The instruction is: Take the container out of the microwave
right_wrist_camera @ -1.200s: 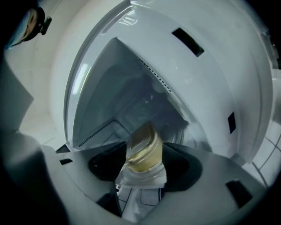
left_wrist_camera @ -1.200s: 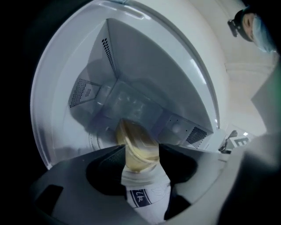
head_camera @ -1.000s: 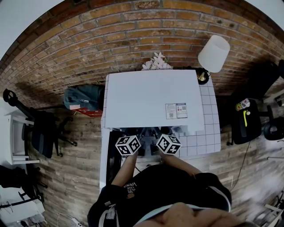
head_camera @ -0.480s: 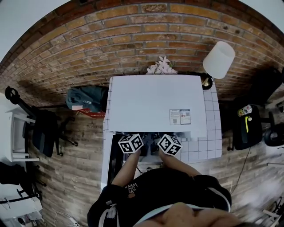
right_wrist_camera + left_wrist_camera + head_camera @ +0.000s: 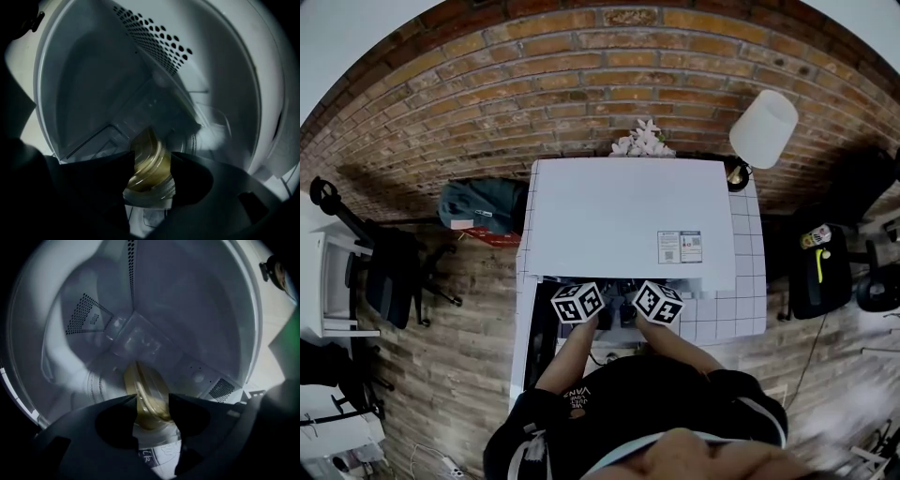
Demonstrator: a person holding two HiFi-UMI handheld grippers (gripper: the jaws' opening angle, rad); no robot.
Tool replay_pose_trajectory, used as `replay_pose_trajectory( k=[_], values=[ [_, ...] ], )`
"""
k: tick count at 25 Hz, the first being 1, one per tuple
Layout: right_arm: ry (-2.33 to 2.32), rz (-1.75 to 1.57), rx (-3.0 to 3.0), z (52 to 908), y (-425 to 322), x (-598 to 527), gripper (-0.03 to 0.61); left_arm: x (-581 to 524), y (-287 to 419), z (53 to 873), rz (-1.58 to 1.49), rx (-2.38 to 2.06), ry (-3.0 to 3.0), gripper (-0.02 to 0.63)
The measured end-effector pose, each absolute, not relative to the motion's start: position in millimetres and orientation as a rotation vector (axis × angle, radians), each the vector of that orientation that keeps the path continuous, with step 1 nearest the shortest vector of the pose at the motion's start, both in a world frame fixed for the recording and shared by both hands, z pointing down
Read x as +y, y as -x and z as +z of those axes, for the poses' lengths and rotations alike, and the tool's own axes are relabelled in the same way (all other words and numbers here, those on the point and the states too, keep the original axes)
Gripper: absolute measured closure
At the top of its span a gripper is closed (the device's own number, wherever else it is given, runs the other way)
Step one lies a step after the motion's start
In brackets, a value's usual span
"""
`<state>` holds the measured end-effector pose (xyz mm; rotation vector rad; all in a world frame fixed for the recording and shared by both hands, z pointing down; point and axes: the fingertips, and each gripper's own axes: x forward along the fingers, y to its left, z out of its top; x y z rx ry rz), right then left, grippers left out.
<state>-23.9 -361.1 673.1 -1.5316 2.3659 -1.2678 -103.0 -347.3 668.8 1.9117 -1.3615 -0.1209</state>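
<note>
A clear plastic container [image 5: 144, 380] with yellowish-brown contents sits inside the white microwave [image 5: 628, 211], on its glass turntable [image 5: 96, 380]. Both grippers reach into the cavity; in the head view only their marker cubes [image 5: 577, 303] [image 5: 657, 303] show at the opening. The left gripper [image 5: 151, 405] has the container's near edge between its jaws, which are closing and not clearly pressing on it. In the right gripper view the same container [image 5: 149, 152] fills the gap of the right gripper [image 5: 150, 174], whose jaws lie against both its sides.
The microwave stands on a white tiled table [image 5: 741, 281] against a brick wall, its door [image 5: 525, 337] swung open to the left. A white lamp [image 5: 764, 127] and flowers [image 5: 642, 141] stand behind it. A bag [image 5: 483, 206] and a chair [image 5: 394, 277] are at the left.
The head view has shifted a little. Both marker cubes stay at the microwave's opening.
</note>
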Motion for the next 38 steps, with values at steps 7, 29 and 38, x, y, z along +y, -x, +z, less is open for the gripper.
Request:
replay_pose_trajectory(
  k=[7, 29, 38],
  values=[
    [1.526, -1.279, 2.366, 670.4, 19.6, -352.7, 0.341, -339.9, 99.0, 664.9, -0.131, -1.362, -1.917, 0.394],
    [1.507, -1.255, 2.332, 646.6, 10.0, -298.3, 0.344, -288.6, 91.8, 640.3, -0.151, -1.345, -1.968, 0.394],
    [1.521, -1.228, 2.31, 639.1, 7.2, -262.8, 0.345, -255.5, 89.2, 632.5, -0.143, -1.319, -2.004, 0.394]
  ],
)
